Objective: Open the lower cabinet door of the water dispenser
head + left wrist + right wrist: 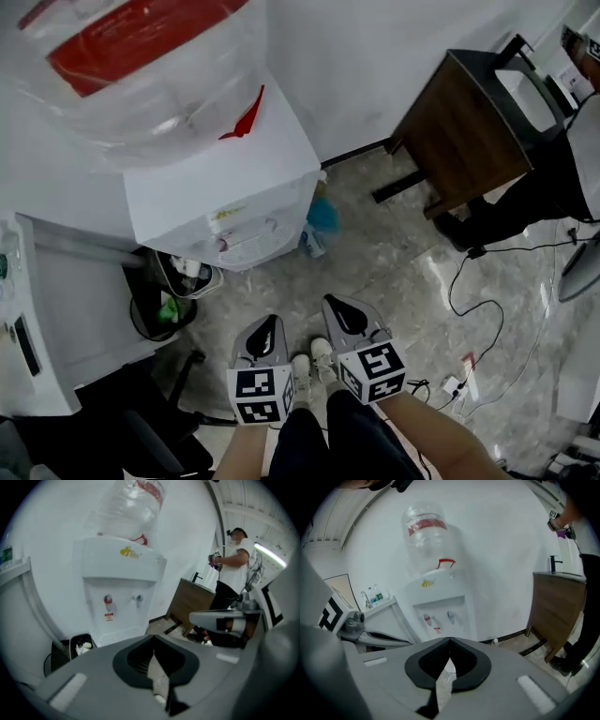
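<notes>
White water dispenser (221, 192) stands far off, its lower door unapproached, my left gripper (271, 322) and right gripper (331, 303) both pinched together, empty.

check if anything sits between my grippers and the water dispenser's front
Nothing visible does: bare floor lies between the left gripper, the right gripper and the water dispenser. A black bin stands by one front corner, a blue object by the other; either might crowd the door's swing. The lower door is out of view.
</notes>
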A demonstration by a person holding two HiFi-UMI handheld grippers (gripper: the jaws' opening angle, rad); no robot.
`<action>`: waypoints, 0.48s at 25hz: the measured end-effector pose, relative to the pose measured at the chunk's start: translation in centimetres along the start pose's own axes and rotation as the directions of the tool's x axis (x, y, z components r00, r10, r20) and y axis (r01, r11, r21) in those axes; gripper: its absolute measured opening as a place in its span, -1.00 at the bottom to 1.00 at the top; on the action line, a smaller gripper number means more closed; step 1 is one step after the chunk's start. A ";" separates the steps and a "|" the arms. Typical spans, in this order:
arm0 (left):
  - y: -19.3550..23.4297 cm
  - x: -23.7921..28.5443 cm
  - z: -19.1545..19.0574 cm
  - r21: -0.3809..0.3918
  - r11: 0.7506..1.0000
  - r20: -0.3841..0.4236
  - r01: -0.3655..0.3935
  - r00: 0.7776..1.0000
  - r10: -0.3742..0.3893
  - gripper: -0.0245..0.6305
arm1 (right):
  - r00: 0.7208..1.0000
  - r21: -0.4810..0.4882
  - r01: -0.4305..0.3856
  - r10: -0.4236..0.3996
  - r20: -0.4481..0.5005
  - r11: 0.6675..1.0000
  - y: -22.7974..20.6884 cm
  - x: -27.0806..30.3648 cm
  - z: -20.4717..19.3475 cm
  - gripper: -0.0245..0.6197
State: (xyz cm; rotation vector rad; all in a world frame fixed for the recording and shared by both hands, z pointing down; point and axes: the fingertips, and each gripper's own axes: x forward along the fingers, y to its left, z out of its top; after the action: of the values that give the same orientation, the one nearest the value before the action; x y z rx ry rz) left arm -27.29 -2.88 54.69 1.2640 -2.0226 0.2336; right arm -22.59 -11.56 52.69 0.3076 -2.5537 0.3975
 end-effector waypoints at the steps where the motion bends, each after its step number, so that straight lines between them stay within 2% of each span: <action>1: 1.0 1.4 -1.2 -0.015 1.000 -0.008 -0.021 1.000 0.021 -0.91 | 1.000 -0.011 -0.014 0.013 -0.019 1.000 -0.6 2.0 -1.6 -0.94; 5: 4.8 7.3 -6.3 -0.101 0.990 -0.030 -0.094 0.995 0.091 -0.91 | 0.995 -0.086 -0.048 0.040 -0.087 0.995 -3.6 10.0 -7.3 -0.94; 8: 7.0 11.6 -10.2 -0.171 0.977 -0.061 -0.124 0.992 0.115 -0.91 | 0.991 -0.112 -0.053 0.039 -0.125 0.992 -6.0 15.6 -10.8 -0.93; 10: 7.9 14.1 -12.3 -0.166 0.976 -0.085 -0.141 0.988 0.129 -0.91 | 0.986 -0.142 -0.071 0.048 -0.162 0.987 -7.2 18.8 -13.2 -0.93; 12: 8.5 16.6 -13.8 -0.143 0.975 -0.109 -0.170 0.982 0.155 -0.91 | 0.976 -0.185 -0.105 0.065 -0.207 0.977 -8.5 21.8 -15.3 -0.70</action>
State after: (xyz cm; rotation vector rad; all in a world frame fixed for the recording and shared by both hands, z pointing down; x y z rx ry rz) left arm -31.94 -3.41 77.40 0.9765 -2.0208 0.2096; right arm -31.05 -17.22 78.73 0.0805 -2.3889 0.1959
